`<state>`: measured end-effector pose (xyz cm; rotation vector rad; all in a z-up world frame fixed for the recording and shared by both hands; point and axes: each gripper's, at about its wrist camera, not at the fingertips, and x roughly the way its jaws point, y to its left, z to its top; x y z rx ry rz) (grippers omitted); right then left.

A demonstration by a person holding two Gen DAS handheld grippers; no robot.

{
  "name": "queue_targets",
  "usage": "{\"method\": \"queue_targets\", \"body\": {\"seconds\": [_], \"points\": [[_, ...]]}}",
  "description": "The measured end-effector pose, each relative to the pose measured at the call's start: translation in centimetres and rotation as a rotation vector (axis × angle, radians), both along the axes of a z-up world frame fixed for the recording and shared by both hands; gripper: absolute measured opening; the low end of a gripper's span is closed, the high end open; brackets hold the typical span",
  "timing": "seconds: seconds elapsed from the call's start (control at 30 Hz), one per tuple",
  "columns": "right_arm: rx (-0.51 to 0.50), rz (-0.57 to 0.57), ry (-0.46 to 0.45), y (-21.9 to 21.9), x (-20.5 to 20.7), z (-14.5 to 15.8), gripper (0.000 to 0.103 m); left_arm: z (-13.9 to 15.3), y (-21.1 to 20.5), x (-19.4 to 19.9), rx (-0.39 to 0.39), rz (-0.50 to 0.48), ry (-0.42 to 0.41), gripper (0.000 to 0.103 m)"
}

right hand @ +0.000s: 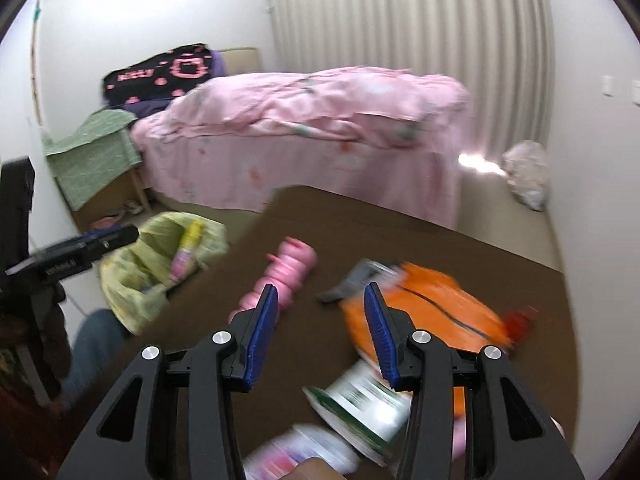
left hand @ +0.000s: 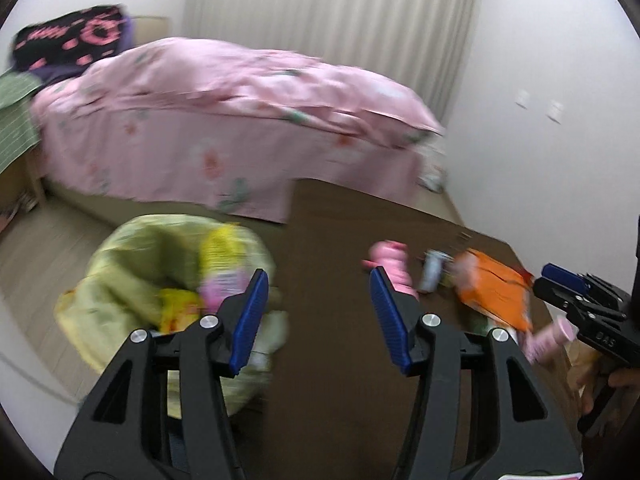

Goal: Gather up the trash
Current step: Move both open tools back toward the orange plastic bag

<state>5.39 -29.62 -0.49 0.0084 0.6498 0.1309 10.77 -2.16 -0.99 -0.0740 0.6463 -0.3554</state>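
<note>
My left gripper (left hand: 319, 276) hangs open over the brown table (left hand: 340, 360) with nothing between its blue pads. To its left, on the floor, gapes a yellow-green trash bag (left hand: 132, 264) with a yellow bottle (left hand: 220, 248) and wrappers inside. My right gripper (right hand: 322, 290) is open too, above trash lying on the table: a pink wrapper (right hand: 290, 266), an orange bag (right hand: 436, 300), a grey packet (right hand: 360, 276) and a green-and-white cup (right hand: 360, 400). Nothing sits between its pads. The right gripper (left hand: 552, 278) also shows at the right edge of the left wrist view.
A bed under a pink quilt (left hand: 200, 120) stands behind the table, and a green-covered stand (right hand: 96, 148) beside it. A white bag (right hand: 526, 176) lies on the floor by the far wall. A small pink bottle (left hand: 550, 338) rests near the table's right edge.
</note>
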Motion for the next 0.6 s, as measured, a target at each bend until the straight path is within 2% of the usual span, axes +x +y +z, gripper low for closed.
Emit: {"method": "queue_targets", "body": {"seconds": [0.13, 0.2, 0.33, 0.4, 0.47, 0.53, 0.6], "points": [[-0.039, -0.089, -0.014, -3.6, -3.3, -0.7, 0.042, -0.6, -5.0, -1.2, 0.028, -0.174, 0.004, 0.050], [-0.032, -0.123, -0.014, -5.3, -4.5, -0.9, 0.042, -1.2, -7.4, -1.6, 0.012, -0.269, 0.032, 0.050], [-0.022, -0.201, -0.030, -8.5, -7.3, -0.9, 0.042, -2.2, -11.4, -1.2, -0.026, -0.387, 0.087, 0.054], [-0.028, -0.225, -0.042, -9.3, -8.2, -0.9, 0.042, -2.5, -13.3, -0.3, -0.044, -0.411, 0.107, 0.054], [-0.016, -0.242, -0.049, -10.2, -9.0, -1.1, 0.042, -2.7, -15.5, 1.0, -0.045, -0.403, 0.093, 0.054], [0.002, -0.254, -0.046, -10.7, -9.3, -1.5, 0.042, -3.1, -17.6, 2.9, -0.029, -0.384, 0.083, 0.054], [0.019, -0.259, -0.032, -11.0, -9.4, -2.1, 0.042, -4.2, -19.5, 4.9, 0.002, -0.350, 0.116, 0.054]]}}
